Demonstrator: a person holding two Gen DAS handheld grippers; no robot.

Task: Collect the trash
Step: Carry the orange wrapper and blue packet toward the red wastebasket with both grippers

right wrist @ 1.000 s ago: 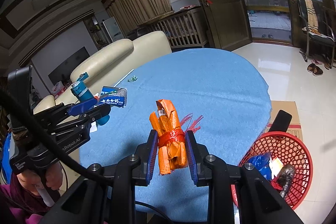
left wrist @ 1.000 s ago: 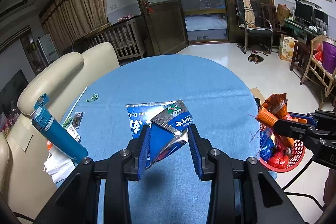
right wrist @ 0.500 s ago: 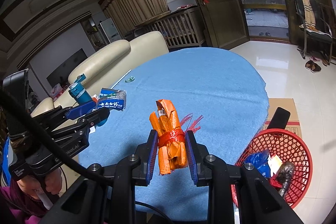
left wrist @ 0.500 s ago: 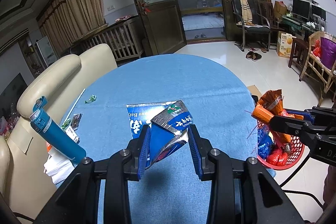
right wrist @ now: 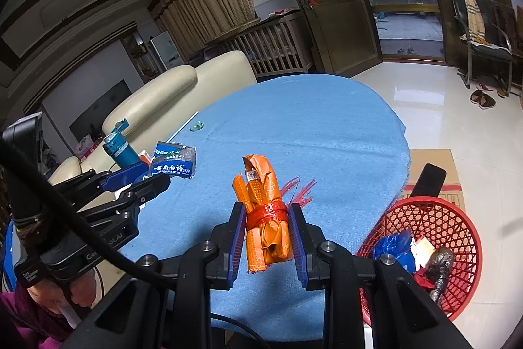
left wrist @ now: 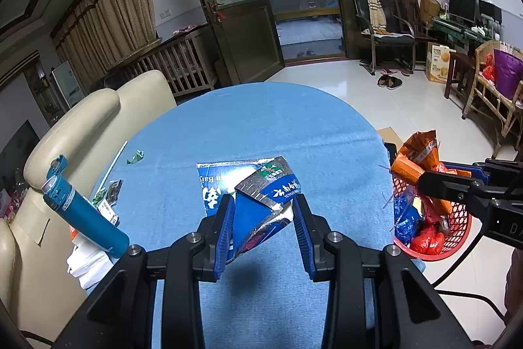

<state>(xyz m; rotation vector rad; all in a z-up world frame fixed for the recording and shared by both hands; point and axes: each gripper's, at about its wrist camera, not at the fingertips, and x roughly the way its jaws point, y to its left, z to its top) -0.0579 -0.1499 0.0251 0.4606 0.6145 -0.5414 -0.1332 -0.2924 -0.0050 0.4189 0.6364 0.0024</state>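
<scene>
My left gripper (left wrist: 264,218) is shut on a crumpled blue and silver carton (left wrist: 261,201), held above the blue table (left wrist: 261,126); the same carton (right wrist: 175,164) shows at the left of the right wrist view. My right gripper (right wrist: 266,234) is shut on an orange wrapper bundle (right wrist: 264,211) tied with red string. In the left wrist view that bundle (left wrist: 415,156) hangs over the red mesh basket (left wrist: 454,228) beside the table's right edge. The basket (right wrist: 457,237) holds several wrappers.
A teal bottle (left wrist: 81,211) lies at the table's left edge beside small packets (left wrist: 108,195) and white paper (left wrist: 88,260). A green scrap (left wrist: 135,156) and a white straw (left wrist: 112,165) lie further back. A cream sofa (left wrist: 75,123) stands left. A cardboard sheet (right wrist: 431,165) lies behind the basket.
The right gripper with the orange bundle has drifted slightly left in the left wrist view, standing closer over the basket. Both grips are unchanged.
</scene>
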